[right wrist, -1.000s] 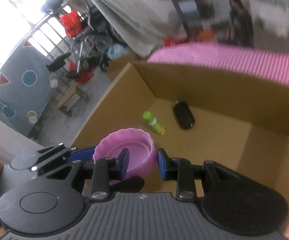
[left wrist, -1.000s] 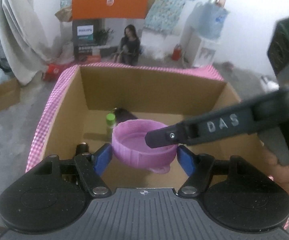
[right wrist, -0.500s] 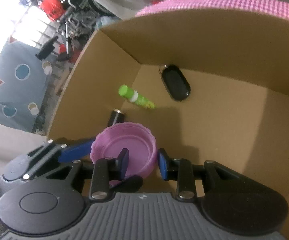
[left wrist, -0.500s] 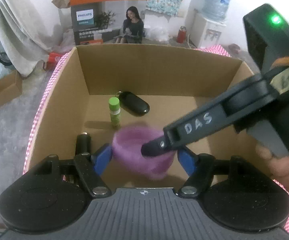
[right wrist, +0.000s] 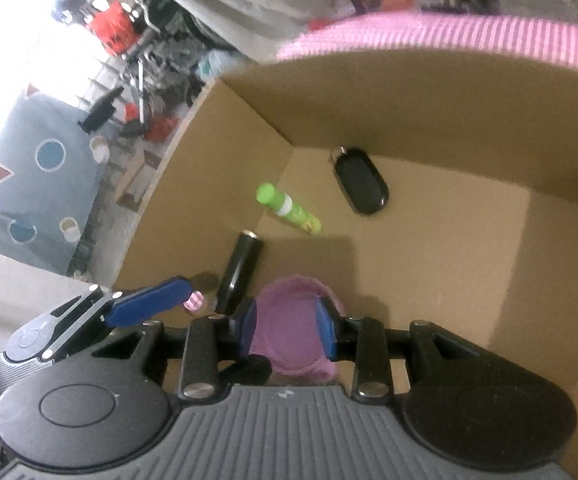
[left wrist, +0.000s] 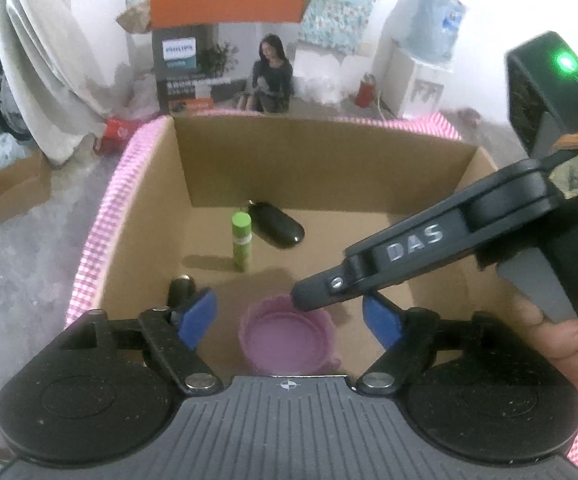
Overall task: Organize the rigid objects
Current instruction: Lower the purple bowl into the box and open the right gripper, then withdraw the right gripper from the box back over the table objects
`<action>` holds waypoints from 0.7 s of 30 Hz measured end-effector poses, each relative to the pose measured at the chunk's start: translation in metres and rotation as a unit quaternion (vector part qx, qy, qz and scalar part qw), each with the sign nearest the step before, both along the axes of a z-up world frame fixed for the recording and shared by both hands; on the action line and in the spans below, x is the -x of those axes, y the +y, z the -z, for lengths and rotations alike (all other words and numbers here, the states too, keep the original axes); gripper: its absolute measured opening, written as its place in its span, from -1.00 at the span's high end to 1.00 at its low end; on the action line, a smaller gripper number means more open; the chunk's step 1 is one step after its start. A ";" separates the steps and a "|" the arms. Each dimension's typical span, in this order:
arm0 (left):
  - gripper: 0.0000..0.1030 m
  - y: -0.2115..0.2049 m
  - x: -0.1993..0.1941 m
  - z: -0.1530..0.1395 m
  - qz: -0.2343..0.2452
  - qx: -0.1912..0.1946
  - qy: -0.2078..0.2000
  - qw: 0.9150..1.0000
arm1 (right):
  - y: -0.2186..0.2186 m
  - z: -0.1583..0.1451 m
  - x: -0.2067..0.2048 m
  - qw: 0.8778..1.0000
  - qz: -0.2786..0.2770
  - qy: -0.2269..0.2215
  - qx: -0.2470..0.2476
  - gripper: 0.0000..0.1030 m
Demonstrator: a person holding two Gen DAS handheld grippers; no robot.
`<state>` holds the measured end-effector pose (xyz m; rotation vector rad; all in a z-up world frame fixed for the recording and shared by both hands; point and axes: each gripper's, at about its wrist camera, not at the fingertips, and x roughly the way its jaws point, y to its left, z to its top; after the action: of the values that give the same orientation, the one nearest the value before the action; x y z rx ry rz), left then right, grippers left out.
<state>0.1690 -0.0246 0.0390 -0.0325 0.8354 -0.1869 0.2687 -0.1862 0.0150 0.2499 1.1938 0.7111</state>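
The cardboard box [left wrist: 321,168] stands open-topped on a desk covered with a pink checked cloth [left wrist: 101,232].

Contents of the box, left to right in the left wrist view:
- A black cylinder [left wrist: 179,289] lies on the box floor near the left wall, just beyond the left tool's left finger.
- A green tube [left wrist: 241,242] stands upright toward the rear of the floor.
- A black key fob [left wrist: 276,225] lies flat just right of the tube, near the back wall.
- The purple lid [left wrist: 289,338] sits low in the box with its hollow side up, toward the front.

Left tool [left wrist: 289,316]: the jaws have just been opening and now stand wide. The purple lid lies between the blue pads, with clear space on both sides. The pads do not touch it.

Right tool [right wrist: 287,330]: the jaws are set narrow, with one blue pad inside the lid's rim and one outside. Contact of the pads with the rim is not clear in either view. In the left wrist view this tool reaches in from the right, its tip at the lid's far rim. A hand [left wrist: 569,344] holds its grip.
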 end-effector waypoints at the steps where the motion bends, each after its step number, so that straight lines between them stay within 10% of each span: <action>1: -0.58 0.001 0.003 -0.004 -0.002 0.002 -0.006 1.000 | -0.004 -0.007 0.005 1.000 0.005 -0.012 -0.004 0.30; 9: -0.81 0.007 0.055 -0.038 -0.008 0.038 -0.082 0.996 | -0.034 -0.063 0.068 0.989 0.031 -0.139 -0.033 -0.24; 14: -0.95 0.008 0.091 -0.043 0.005 0.052 -0.121 0.991 | -0.058 -0.089 0.129 0.972 0.052 -0.225 -0.032 -0.96; 21: -1.00 0.012 0.123 -0.015 0.002 0.067 -0.091 0.994 | -0.067 -0.076 0.203 0.955 0.051 -0.288 0.049 -1.00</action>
<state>0.0456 -0.0122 0.0542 -0.1379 0.6409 -0.2467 0.0662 -0.2528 0.0909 0.0127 0.6507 0.5768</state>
